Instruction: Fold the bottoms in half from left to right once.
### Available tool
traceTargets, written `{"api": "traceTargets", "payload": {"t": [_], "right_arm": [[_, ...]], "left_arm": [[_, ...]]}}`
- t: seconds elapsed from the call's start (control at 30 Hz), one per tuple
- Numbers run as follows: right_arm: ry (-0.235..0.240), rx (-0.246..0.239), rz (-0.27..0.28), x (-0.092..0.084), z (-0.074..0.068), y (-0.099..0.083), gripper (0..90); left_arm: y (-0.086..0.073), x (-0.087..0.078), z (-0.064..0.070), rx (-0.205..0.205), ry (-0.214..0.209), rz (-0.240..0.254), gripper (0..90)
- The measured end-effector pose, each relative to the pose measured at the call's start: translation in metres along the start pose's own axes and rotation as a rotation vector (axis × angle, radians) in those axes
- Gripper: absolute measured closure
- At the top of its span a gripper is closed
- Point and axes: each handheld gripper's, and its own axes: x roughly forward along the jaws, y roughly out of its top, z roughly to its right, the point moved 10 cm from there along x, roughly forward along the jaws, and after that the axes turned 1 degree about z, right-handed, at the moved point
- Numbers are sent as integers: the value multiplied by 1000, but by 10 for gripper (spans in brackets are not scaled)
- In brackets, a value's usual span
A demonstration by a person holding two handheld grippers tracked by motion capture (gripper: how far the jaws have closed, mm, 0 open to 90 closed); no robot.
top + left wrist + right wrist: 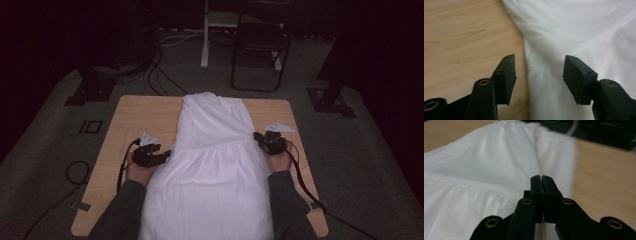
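White cotton lies between my left gripper's (539,72) spread fingers (505,75), which pinch nothing; they straddle the dress's (212,150) left edge at the gathered waist seam. My right gripper's (541,195) fingers are pressed together at the opposite edge; whether cloth is caught between them I cannot tell. The dress lies flat along the wooden bench (135,115), hem toward me. Lifting unevenly could skew it, I think. Both hands rest low, pointing inward.
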Motion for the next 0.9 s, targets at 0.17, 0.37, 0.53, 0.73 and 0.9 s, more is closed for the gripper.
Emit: {"api": "traceTargets", "payload": {"t": [0.17, 0.37, 0.53, 0.73, 0.9], "right_arm": [[-24, 76, -136, 26, 25, -41, 877], [-17, 101, -214, 48, 24, -71, 871], [-14, 91, -216, 47, 24, -73, 866], [3, 115, -204, 40, 19, -78, 871], [33, 89, -211, 25, 5, -89, 874]], "left_arm": [[8, 19, 3, -43, -11, -29, 370], [6, 56, 8, -45, -11, -95, 350], [-4, 65, 7, -6, -42, -132, 752], [-17, 46, -8, -51, -11, -98, 889], [-34, 25, -6, -51, -30, -85, 888]]}}
